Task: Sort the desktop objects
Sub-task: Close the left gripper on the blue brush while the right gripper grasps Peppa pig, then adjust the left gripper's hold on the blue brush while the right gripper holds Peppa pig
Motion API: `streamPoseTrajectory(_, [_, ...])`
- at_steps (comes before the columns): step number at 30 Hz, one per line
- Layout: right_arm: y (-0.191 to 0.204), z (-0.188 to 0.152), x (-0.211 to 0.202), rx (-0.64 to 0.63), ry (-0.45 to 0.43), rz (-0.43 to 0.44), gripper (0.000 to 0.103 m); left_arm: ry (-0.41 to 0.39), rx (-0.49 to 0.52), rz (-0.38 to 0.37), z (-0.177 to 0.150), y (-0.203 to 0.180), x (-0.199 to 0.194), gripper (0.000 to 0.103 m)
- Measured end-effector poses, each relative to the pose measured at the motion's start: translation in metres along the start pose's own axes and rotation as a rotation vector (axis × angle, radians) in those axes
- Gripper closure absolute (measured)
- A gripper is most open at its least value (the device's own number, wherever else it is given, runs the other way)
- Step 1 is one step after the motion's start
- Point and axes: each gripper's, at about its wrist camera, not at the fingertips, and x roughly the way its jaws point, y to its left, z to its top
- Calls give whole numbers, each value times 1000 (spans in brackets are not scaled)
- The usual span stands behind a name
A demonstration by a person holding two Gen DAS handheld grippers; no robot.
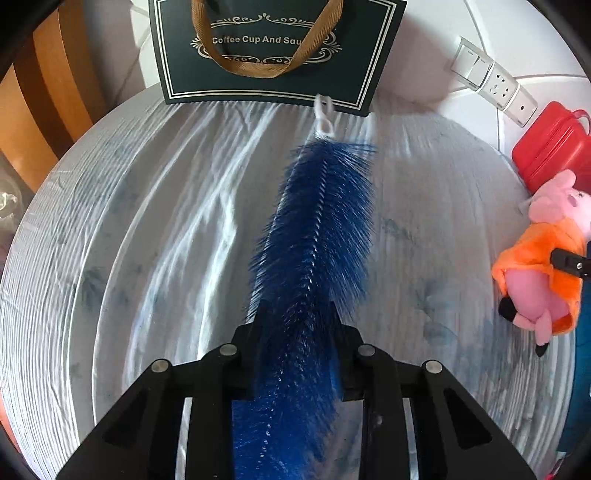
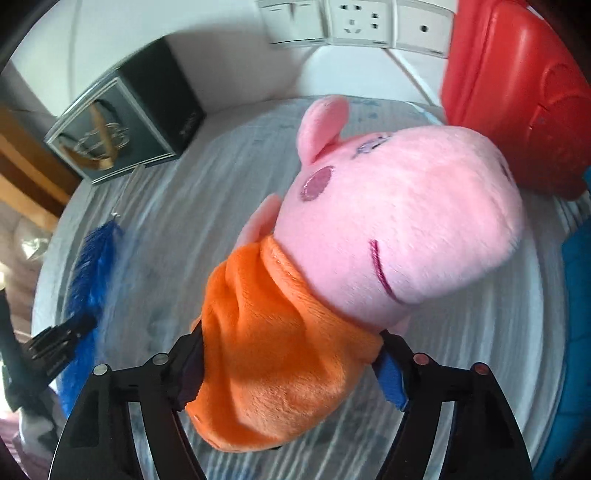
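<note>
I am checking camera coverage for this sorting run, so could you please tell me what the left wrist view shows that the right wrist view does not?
Only the left wrist view shows the left hand-held gripper closed on the blue brush from behind, the brush's white loop, the plush pig's feet, and the gift bag's lettering.

Only the right wrist view shows the right hand-held gripper clamping the plush pig by its orange dress, with the pig's face close up.

Both show the brush, pig, dark gift bag, red case, wall sockets and pale tablecloth.
</note>
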Motion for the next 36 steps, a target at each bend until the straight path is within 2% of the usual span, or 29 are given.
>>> streamPoseTrajectory(5, [16, 1, 11, -42, 21, 12, 26, 47, 2, 9, 4, -1, 17, 76])
streamPoseTrajectory(11, [24, 4, 25, -47, 27, -2, 16, 22, 31, 31, 13, -8, 22, 76])
streamPoseTrajectory(13, [26, 6, 32, -29, 18, -5, 21, 16, 19, 7, 9, -8, 20, 84])
streamPoseTrajectory(17, [25, 4, 20, 25, -30, -3, 29, -28, 49, 32, -3, -17, -6, 84])
streamPoseTrajectory(23, [31, -25, -35, 27, -99, 58, 31, -82, 47, -10, -29, -34, -65, 84])
streamPoseTrajectory(27, [35, -59, -90, 5, -156, 87, 31, -134, 62, -25, -50, -51, -112, 84])
streamPoseTrajectory(36, [27, -123, -213, -55, -312, 119, 31, -316, 86, -21, -96, -104, -232, 85])
